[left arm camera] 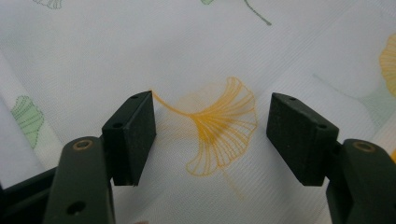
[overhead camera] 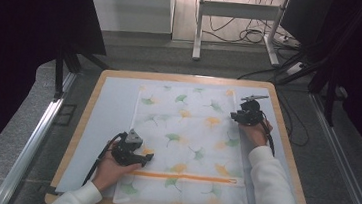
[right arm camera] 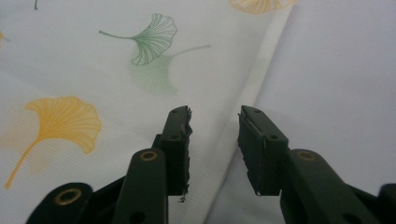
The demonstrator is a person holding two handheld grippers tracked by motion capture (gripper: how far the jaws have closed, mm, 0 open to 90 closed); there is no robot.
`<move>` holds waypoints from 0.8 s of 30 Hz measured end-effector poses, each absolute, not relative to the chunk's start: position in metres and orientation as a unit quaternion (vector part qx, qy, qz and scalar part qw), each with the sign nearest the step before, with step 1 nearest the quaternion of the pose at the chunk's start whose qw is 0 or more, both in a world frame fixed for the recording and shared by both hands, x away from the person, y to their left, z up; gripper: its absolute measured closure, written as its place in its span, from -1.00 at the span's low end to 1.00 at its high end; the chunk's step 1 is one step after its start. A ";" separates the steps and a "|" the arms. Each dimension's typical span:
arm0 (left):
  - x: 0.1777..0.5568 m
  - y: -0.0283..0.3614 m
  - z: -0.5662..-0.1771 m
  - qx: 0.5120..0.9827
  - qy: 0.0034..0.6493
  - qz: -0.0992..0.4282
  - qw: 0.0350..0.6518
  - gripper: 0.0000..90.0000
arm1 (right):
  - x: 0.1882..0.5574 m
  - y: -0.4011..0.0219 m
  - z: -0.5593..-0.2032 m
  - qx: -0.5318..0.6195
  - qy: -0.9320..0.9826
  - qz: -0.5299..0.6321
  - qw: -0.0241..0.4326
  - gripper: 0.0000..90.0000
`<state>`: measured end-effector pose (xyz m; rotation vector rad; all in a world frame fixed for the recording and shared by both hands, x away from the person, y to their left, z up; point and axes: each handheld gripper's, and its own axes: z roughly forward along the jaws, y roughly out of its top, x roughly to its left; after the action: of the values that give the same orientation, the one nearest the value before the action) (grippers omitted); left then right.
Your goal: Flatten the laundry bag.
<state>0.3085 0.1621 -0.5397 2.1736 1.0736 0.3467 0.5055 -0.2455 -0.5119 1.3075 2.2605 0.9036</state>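
On the table (overhead camera: 94,98), a ginkgo-print mesh bag (overhead camera: 186,132) lies spread flat.
Left gripper (overhead camera: 131,152) hovers over its lower left with jaws wide apart; right gripper (overhead camera: 245,113) sits at the bag's right edge, jaws parted, gripping nothing.

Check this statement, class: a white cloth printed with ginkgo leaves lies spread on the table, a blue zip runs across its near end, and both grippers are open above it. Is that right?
Not quite: the zip is orange, not blue, as the high view shows. The rest holds: the white leaf-printed cloth lies spread on the table, and the left gripper and right gripper are both open above it.
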 end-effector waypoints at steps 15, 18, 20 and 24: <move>0.309 0.193 -0.531 0.803 0.457 0.156 0.349 -0.32 | 0.456 -0.241 -0.493 0.421 0.819 0.338 0.195 0.04; 0.309 0.198 -0.531 0.799 0.467 0.161 0.343 -0.33 | 0.433 -0.238 -0.490 0.405 0.830 0.335 0.188 0.01; 0.310 0.203 -0.532 0.795 0.477 0.159 0.339 -0.34 | 0.417 -0.237 -0.490 0.393 0.836 0.335 0.185 -0.01; 0.314 0.206 -0.536 0.792 0.494 0.149 0.327 -0.39 | 0.379 -0.240 -0.491 0.371 0.847 0.339 0.175 -0.04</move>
<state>0.3142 0.2058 -0.5359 2.0734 1.2930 0.3898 0.3793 -0.2401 -0.4913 1.0527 2.3992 0.9600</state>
